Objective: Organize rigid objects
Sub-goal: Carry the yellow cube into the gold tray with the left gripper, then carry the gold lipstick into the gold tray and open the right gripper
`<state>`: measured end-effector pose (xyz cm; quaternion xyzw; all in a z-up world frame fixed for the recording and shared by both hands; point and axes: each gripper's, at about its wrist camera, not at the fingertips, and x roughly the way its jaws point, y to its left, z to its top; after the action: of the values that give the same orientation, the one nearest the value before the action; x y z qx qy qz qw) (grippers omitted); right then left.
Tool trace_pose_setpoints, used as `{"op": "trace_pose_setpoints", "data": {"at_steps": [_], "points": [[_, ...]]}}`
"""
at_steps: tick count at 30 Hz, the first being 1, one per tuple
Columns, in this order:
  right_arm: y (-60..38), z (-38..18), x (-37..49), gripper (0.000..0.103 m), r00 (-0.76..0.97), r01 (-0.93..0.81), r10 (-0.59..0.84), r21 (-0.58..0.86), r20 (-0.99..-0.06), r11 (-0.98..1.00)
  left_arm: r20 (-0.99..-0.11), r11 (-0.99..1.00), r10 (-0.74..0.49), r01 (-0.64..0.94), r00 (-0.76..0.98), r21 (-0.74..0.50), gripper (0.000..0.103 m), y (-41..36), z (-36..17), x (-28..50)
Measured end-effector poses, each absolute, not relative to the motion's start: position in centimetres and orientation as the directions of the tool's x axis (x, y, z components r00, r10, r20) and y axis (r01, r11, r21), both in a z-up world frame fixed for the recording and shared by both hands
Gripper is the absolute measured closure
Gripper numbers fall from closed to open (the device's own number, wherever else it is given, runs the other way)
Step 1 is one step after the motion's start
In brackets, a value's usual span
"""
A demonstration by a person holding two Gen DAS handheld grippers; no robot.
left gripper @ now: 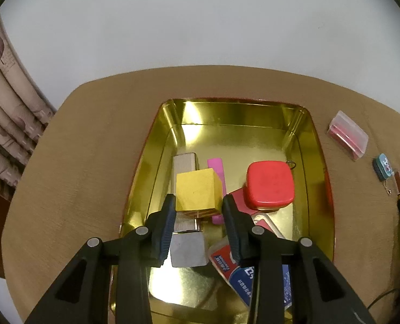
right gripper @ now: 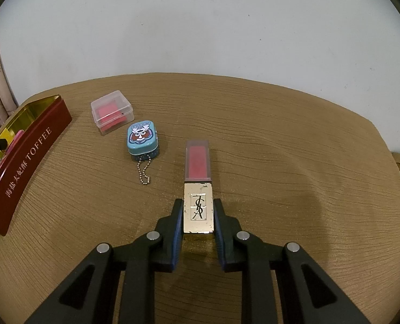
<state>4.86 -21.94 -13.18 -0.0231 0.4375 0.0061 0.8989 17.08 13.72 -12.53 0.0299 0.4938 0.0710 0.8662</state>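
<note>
One toffee tin [left gripper: 310, 145] is seen mid-table, bare tabletop [right gripper: 280, 135] all around. Above its contents, the left gripper [left gripper: 198, 202] brackets one yellow cube [left gripper: 197, 191], pads barely apart. The right gripper [right gripper: 199, 208] is clamped on one lip gloss tube [right gripper: 198, 189], right of the tin.

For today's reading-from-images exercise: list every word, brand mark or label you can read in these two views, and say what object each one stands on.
"TOFFEE", after a row of Chinese characters: on the red outer wall of the tin.
"YSL" monogram: on the gold cap of the lipstick, held by the right gripper.
White print on the blue-and-red packet in the tin: too blurred to read.
Band above the face on the small blue tin: too small to read.
</note>
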Motion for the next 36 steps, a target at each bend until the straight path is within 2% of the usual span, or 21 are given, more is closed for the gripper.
{"op": "trace_pose_setpoints", "data": {"at_steps": [8,14,18,25,36], "points": [[-21.7,-13.2,4.8,0.082,0.617,-0.031,-0.018,-0.048,-0.787,0.998,-0.842,0.994,0.111,-0.047,0.528,0.101,0.056,12.9,-11.5,16.3],[-21.7,-13.2,4.9,0.082,0.617,-0.031,-0.021,-0.051,-0.787,0.998,-0.832,0.997,0.083,-0.047,0.548,0.069,0.053,12.9,-10.5,14.9],[-21.6,-13.2,4.9,0.082,0.617,-0.031,-0.027,-0.059,-0.786,0.998,-0.825,0.995,0.099,-0.072,0.557,0.07,0.049,13.6,-10.2,13.4],[-21.4,-13.2,4.9,0.082,0.618,-0.027,-0.039,-0.07,-0.785,0.997,-0.807,0.984,0.177,-0.127,0.563,0.127,0.048,15.1,-10.3,9.9],[-20.9,-12.9,4.3,0.083,0.608,0.029,-0.072,-0.069,-0.79,0.997,-0.772,0.98,0.196,-0.091,0.605,0.177,0.038,14.8,-10.8,7.3]]}}
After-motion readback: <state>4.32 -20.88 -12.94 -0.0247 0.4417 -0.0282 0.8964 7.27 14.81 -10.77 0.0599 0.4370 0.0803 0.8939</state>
